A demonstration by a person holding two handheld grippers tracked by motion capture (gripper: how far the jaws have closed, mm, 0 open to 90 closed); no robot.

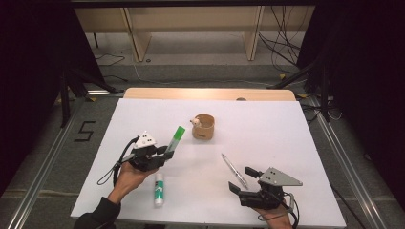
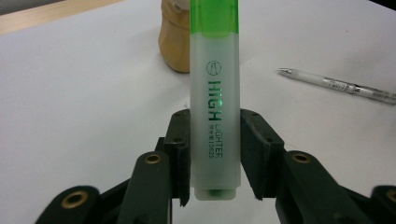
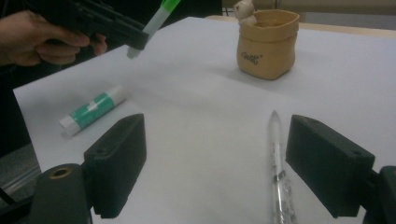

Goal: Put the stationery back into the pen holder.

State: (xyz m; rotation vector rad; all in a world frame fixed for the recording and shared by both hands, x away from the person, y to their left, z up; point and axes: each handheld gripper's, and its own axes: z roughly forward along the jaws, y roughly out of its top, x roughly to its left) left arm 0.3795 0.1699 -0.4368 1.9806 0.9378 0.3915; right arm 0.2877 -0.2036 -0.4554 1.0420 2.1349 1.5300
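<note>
A white table point(image 1: 286, 143) carries a tan pen pot point(image 1: 204, 127) near its middle. The left gripper point(image 1: 165, 151) is clamped on a green highlighter point(image 1: 175, 138), raised and angled toward the pot. The right gripper point(image 1: 241, 180) rests with jaws wide, a clear pen point(image 1: 234, 170) between them. A glue stick point(image 1: 158, 189) lies near the front edge.

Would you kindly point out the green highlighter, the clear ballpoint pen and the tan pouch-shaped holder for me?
Green highlighter point(image 2: 215, 107): left gripper view, on its frosted barrel by the lettering.
Clear ballpoint pen point(image 3: 279, 154): right gripper view, on the middle of its barrel.
Tan pouch-shaped holder point(image 1: 204, 128): high view, on its outer wall.
</note>
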